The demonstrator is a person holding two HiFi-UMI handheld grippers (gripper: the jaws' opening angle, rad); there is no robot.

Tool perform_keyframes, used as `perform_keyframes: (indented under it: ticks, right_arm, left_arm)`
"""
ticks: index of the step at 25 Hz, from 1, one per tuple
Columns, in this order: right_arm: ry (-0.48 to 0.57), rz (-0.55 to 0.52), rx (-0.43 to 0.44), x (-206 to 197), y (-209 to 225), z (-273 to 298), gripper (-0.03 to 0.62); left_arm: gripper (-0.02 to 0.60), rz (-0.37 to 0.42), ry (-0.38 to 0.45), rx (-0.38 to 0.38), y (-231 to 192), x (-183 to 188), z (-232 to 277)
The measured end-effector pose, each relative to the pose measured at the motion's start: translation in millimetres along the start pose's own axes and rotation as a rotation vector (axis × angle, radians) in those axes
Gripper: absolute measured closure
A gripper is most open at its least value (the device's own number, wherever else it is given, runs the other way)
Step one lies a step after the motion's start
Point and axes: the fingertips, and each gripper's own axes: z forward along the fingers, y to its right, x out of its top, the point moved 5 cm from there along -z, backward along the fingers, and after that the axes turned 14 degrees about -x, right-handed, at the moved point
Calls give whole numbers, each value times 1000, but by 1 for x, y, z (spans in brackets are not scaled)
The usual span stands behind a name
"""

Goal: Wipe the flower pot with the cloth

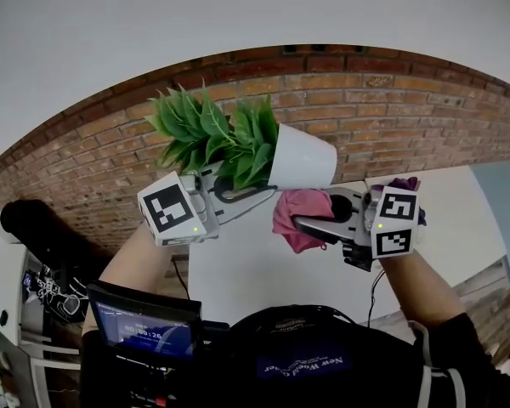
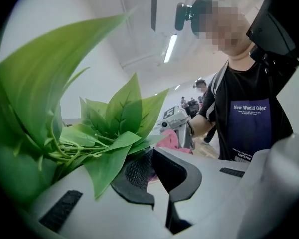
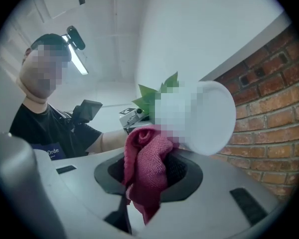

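Left gripper (image 1: 238, 195) first: its jaws are pressed almost fully together, pinching into the greenery of the plant (image 1: 208, 134), with leaves draped across one jaw in the left gripper view. Over to the right gripper (image 1: 310, 222): its jaws are clamped on the pink cloth (image 1: 296, 215), which bunches up between the pads and hangs out below them.

And the flower pot (image 1: 306, 158)? It's up in the air, tipped right over on its side in front of the brick wall (image 1: 365, 100), mouth and leaves toward the left gripper, base toward the right. It sits just above and beyond the left jaws, on the far side of the leaves they pinch. The cloth's top edge is touching the pot's lower side, so the right jaws sit just beneath the white wall of the pot, close by its base end.

The count: one white pot, one leafy plant in it, one pink cloth, two grippers, both closed on something.
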Motion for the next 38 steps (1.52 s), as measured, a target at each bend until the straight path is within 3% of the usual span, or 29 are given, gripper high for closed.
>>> perform_keyframes:
  ticks: [6, 13, 22, 26, 32, 38]
  right_arm:
    - [31, -94, -63, 22, 8, -33, 485]
    - [-17, -205, -127, 42, 24, -42, 485]
    - [-45, -181, -128, 53, 43, -45, 485]
    - [-39, -98, -110, 47, 56, -42, 485]
    - [32, 120, 16, 39, 70, -40, 485]
    - [85, 255, 51, 22, 76, -32, 485]
  left_arm:
    - [574, 98, -146, -52, 0, -21, 29]
    - [574, 231, -298, -137, 21, -26, 32]
    - [574, 295, -321, -229, 46, -14, 22]
    - [572, 318, -291, -255, 57, -6, 18]
    - [572, 266, -123, -287, 63, 14, 13]
    - [572, 255, 26, -287, 63, 36, 7]
